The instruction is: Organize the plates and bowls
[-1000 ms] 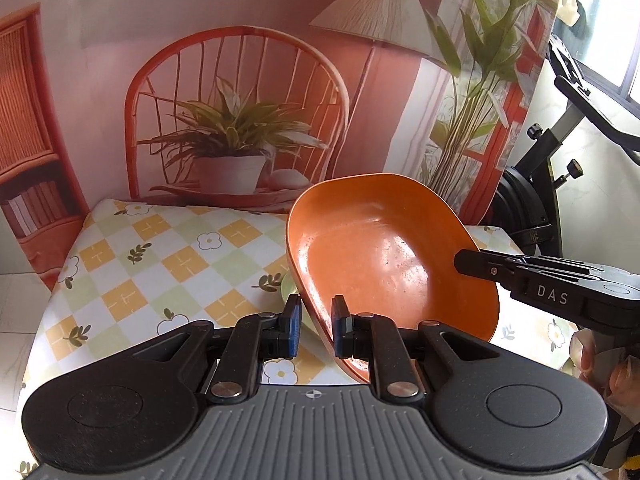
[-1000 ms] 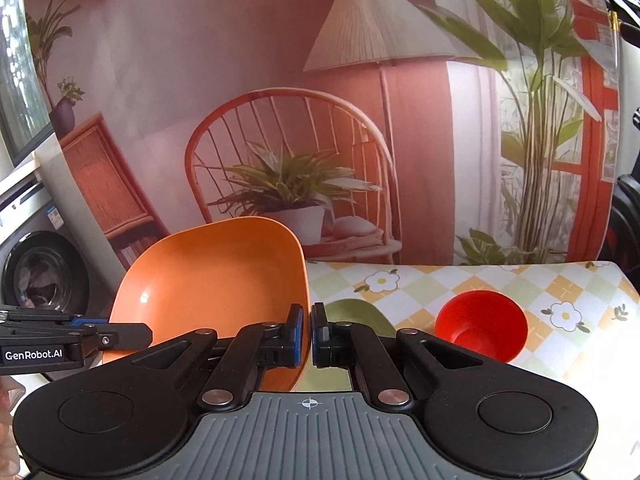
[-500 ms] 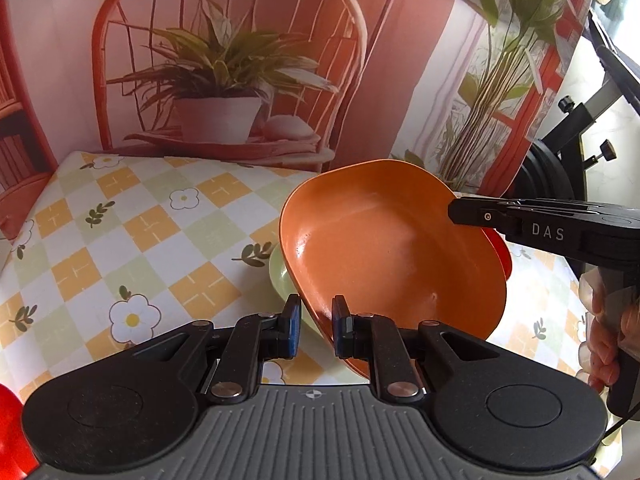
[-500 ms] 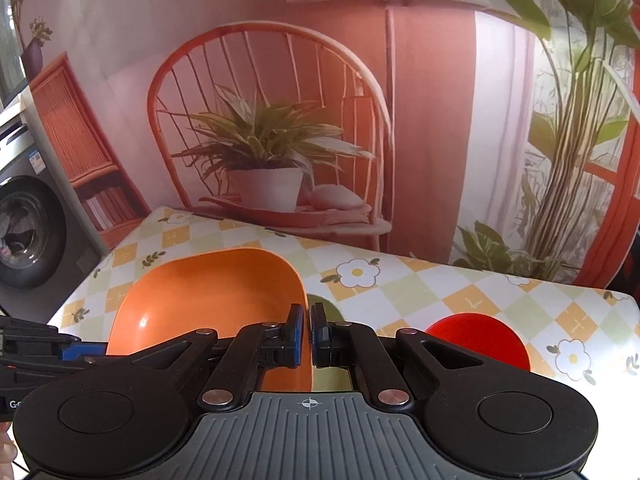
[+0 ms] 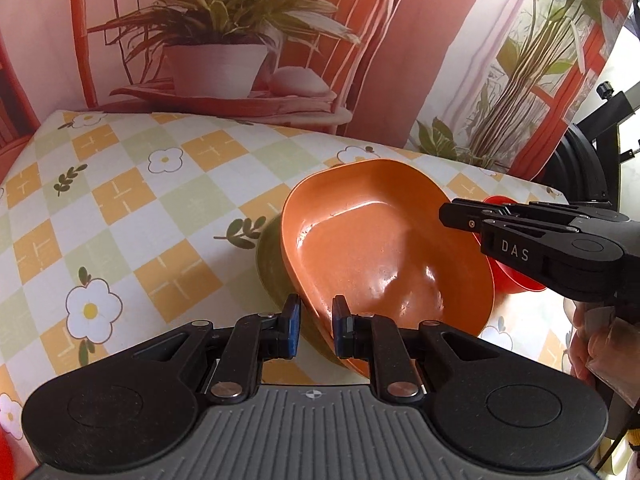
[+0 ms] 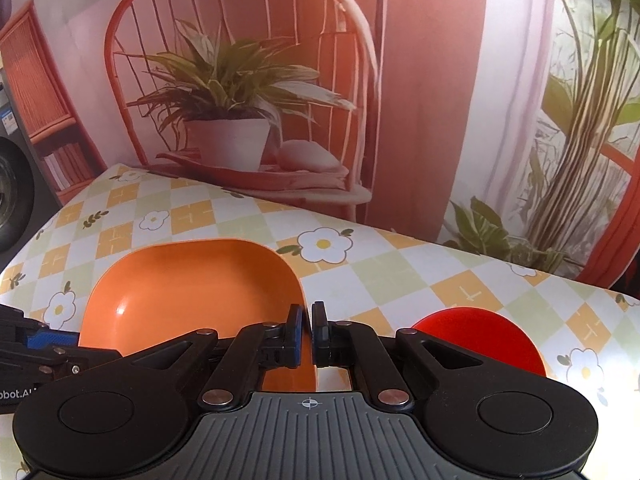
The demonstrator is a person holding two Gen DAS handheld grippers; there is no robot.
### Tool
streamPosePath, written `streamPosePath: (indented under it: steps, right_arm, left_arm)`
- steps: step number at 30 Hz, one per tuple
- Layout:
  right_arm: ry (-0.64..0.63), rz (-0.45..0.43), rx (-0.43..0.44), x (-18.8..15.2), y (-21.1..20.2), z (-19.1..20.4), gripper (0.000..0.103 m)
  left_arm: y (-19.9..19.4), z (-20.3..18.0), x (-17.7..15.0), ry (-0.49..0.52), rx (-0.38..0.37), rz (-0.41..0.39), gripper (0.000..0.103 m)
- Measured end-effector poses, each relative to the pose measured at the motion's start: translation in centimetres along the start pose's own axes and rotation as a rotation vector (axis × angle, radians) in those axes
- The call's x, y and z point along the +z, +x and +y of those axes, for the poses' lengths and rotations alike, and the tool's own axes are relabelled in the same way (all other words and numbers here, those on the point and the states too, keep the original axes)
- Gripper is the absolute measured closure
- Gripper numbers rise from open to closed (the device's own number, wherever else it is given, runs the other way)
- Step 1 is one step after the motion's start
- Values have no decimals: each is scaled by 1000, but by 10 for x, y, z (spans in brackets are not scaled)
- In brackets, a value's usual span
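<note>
An orange dish [image 5: 380,248] hangs tilted, low over the flowered tablecloth [image 5: 120,200]. My left gripper [image 5: 316,326] is shut on its near rim, and my right gripper [image 6: 309,332] is shut on its right rim. In the left wrist view the right gripper [image 5: 446,214] reaches in from the right. In the right wrist view the orange dish [image 6: 192,292] lies left of the fingers. A green plate [image 5: 270,268] lies on the cloth just under the dish, mostly hidden. A red bowl [image 6: 480,336] stands to the right.
A printed backdrop of a chair and potted plant [image 5: 216,40] rises behind the table's far edge. Black exercise gear [image 5: 592,132] stands off the right side and a washing machine [image 6: 12,200] off the left. A person's hand [image 5: 588,344] holds the right gripper.
Both grippers have come down and forward with the orange dish, which now sits much lower, over the green plate. Both views tilt more toward the table.
</note>
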State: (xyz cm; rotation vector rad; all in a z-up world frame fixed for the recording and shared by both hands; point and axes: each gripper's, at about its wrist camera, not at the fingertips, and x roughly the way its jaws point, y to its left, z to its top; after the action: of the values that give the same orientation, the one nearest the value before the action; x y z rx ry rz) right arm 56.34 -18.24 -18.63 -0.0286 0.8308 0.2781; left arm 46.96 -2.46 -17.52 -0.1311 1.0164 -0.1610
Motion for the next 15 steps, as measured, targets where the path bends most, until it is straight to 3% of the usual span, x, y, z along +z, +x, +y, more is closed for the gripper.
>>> streamPosePath:
  steps: [8,15]
  right_arm:
    - [-115,-13,-32,4,18,14,98]
    - [-120,-23,-30,3,26,15,98]
  left_arm:
    - [18,6,2,-50,15,42,86]
    - [20,7,3,-55,12,61,84]
